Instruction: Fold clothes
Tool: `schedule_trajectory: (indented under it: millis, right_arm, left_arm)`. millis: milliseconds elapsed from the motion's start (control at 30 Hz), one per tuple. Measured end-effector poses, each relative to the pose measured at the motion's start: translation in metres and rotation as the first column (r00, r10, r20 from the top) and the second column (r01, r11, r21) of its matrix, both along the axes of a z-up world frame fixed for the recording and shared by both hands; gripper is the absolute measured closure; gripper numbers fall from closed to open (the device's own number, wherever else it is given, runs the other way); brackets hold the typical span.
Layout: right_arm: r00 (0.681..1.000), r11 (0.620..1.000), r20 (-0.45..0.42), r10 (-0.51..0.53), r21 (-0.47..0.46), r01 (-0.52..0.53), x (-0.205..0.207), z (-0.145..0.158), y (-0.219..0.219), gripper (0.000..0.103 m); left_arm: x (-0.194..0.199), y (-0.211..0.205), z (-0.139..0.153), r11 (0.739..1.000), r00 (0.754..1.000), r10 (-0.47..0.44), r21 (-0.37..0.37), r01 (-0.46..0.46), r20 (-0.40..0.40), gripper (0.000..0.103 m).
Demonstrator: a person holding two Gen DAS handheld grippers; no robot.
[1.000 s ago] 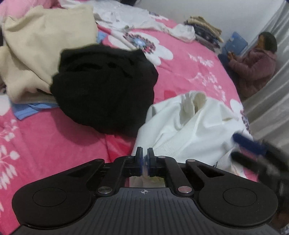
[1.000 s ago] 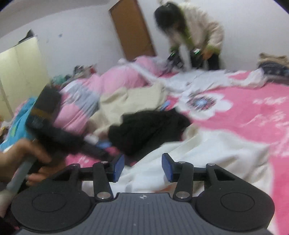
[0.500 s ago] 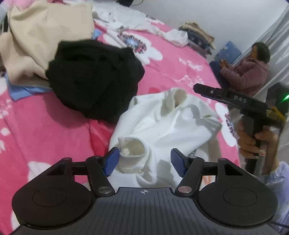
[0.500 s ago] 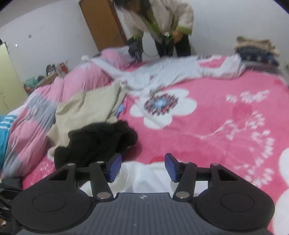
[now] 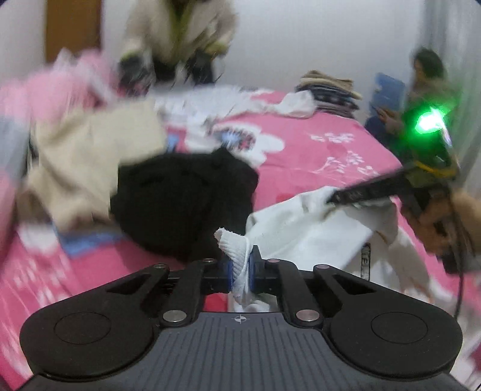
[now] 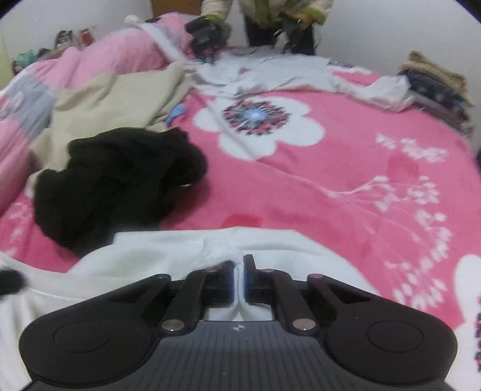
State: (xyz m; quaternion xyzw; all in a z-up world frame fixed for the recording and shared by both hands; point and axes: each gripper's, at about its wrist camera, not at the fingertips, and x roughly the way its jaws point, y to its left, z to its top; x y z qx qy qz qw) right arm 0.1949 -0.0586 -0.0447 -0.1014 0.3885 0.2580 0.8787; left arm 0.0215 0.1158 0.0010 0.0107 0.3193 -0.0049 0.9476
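Observation:
A white sweatshirt [image 5: 306,228] lies crumpled on the pink flowered blanket [image 5: 330,150] at the near edge of the bed. My left gripper [image 5: 240,270] is closing, and its blue pads pinch the ribbed white cuff [image 5: 234,243] of a sleeve. In the right wrist view my right gripper [image 6: 239,279] is closing too, with a fold of the white sweatshirt [image 6: 180,255] squeezed between its pads. The left wrist view shows the right gripper [image 5: 330,200] from the side, biting the garment's far edge, a hand behind it.
A black garment [image 6: 120,180] and a beige one [image 6: 114,99] lie heaped to the left. A stack of folded clothes [image 6: 436,81] sits at the far right corner. One person [image 6: 264,12] works with grippers at the far side; another person [image 5: 427,75] sits right.
Both grippers stood open over the white sweatshirt half a second ago and have closed on it. The left now holds the sleeve cuff, and its view has swung up toward the far wall.

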Motion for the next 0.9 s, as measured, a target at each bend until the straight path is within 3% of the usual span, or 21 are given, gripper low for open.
schedule_trajectory:
  millis: [67, 200, 400, 467, 533, 633, 700, 833, 900]
  right_arm:
    - [0.993, 0.999, 0.108, -0.042, -0.003, 0.043, -0.011, 0.010, -0.001, 0.097]
    - [0.935, 0.991, 0.330, -0.129, 0.070, 0.112, -0.038, 0.052, -0.012, 0.097]
    - [0.794, 0.990, 0.593, -0.138, 0.053, 0.132, -0.080, 0.154, -0.033, 0.097]
    - [0.738, 0.987, 0.658, -0.150, 0.058, 0.148, -0.094, 0.193, -0.042, 0.098]
    - [0.705, 0.986, 0.692, -0.159, 0.071, 0.153, -0.114, 0.234, -0.051, 0.098]
    - [0.614, 0.976, 0.759, -0.214, 0.137, 0.171, -0.152, 0.290, -0.072, 0.098]
    - [0.537, 0.966, 0.805, -0.251, 0.174, 0.191, -0.181, 0.328, -0.086, 0.098]
    - [0.474, 0.946, 0.819, -0.324, 0.272, 0.177, -0.229, 0.395, -0.118, 0.098]
    - [0.412, 0.938, 0.843, -0.346, 0.295, 0.184, -0.258, 0.426, -0.127, 0.098]
  left_arm:
    - [-0.008, -0.012, 0.008, 0.997, 0.998, -0.037, 0.072, 0.033, 0.051, 0.095]
    - [-0.020, -0.023, 0.039, 0.985, 0.976, -0.074, 0.167, 0.040, 0.203, 0.095]
    - [-0.024, -0.025, 0.119, 0.986, 0.894, -0.089, 0.164, 0.018, 0.439, 0.095]
    - [-0.030, -0.028, 0.150, 0.984, 0.853, -0.116, 0.178, 0.027, 0.510, 0.095]
    - [-0.038, -0.036, 0.182, 0.974, 0.799, -0.155, 0.227, 0.024, 0.580, 0.095]
    - [-0.056, -0.047, 0.230, 0.953, 0.701, -0.225, 0.304, 0.013, 0.676, 0.095]
    - [-0.068, -0.053, 0.265, 0.940, 0.650, -0.263, 0.340, 0.007, 0.713, 0.095]
    - [-0.096, -0.069, 0.330, 0.924, 0.560, -0.314, 0.382, -0.005, 0.767, 0.094]
    - [-0.110, -0.080, 0.354, 0.909, 0.516, -0.342, 0.415, -0.030, 0.785, 0.094]
